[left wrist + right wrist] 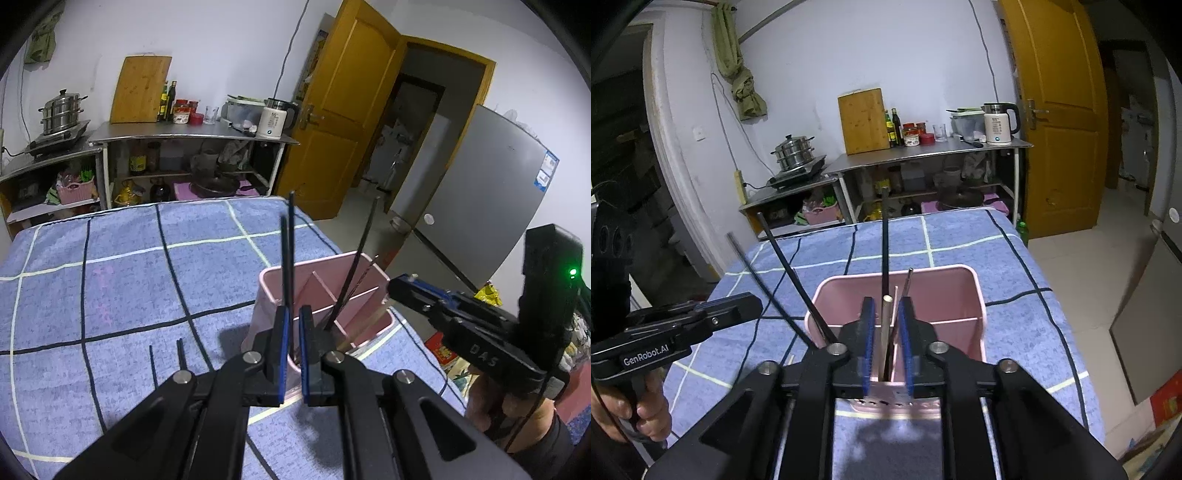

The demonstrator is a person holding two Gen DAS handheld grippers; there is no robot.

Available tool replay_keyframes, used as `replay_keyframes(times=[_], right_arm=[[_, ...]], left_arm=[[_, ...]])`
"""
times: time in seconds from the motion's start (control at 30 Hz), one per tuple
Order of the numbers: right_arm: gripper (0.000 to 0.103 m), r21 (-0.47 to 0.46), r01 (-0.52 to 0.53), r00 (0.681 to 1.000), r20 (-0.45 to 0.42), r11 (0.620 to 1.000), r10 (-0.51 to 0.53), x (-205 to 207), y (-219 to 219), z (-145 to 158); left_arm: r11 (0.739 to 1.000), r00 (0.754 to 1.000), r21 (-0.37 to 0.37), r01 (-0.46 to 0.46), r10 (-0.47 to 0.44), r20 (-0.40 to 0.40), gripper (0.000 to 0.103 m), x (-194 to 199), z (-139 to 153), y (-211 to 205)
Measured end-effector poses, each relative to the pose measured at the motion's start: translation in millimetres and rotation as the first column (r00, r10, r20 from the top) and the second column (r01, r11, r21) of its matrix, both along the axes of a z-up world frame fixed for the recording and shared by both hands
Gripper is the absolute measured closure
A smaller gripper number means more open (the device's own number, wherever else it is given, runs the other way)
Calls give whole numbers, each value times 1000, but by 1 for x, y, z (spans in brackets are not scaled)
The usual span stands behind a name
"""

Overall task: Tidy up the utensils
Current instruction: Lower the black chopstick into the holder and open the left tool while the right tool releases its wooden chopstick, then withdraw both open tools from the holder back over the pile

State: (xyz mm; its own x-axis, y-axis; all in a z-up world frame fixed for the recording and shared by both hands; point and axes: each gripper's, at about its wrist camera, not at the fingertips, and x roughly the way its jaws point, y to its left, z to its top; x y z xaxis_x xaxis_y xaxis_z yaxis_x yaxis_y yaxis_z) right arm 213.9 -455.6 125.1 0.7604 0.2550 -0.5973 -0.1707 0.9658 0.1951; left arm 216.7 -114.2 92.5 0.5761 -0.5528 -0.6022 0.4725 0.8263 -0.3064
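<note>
A pink divided utensil holder (369, 266) (938, 291) stands on the blue checked cloth (110, 277). My left gripper (294, 310) is shut on two black chopsticks (290, 240) that rise upright over the holder's near-left compartment. In the right wrist view the left gripper (753, 302) comes in from the left, with the black chopsticks (786, 273) slanting up past its tip. My right gripper (886, 301) (395, 291) is over the holder with its pads slightly apart. A pale chopstick (886, 321) stands between them, with a gap on each side. Another black chopstick (884, 240) stands in the holder behind it.
Two thin dark sticks (181, 354) lie on the cloth left of my left fingers. A steel counter (192, 134) with a cutting board, bottles and a kettle is behind the table, beside a steamer pot (61, 110). An orange door (343, 122) and a grey fridge (480, 192) are at the right.
</note>
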Motion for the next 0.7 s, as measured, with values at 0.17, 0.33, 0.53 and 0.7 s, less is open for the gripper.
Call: replay_keyframes(times=[0.17, 0.33, 0.53, 0.7], right_arm=[[83, 1, 8, 1000, 19, 1000, -8, -10, -3, 7], [82, 3, 15, 999, 43, 1000, -15, -23, -6, 15], [75, 28, 21, 997, 77, 999, -23, -45, -7, 26], [75, 53, -6, 995, 97, 999, 0, -64, 2, 26]], left_arm=[[1000, 1000, -17, -10, 10, 5, 97, -7, 2, 7], [1000, 1000, -24, -14, 14, 21, 97, -23, 3, 16], [998, 998, -44, -41, 43, 37, 97, -46, -2, 39], [991, 991, -46, -123, 125, 46, 97, -66, -12, 64]])
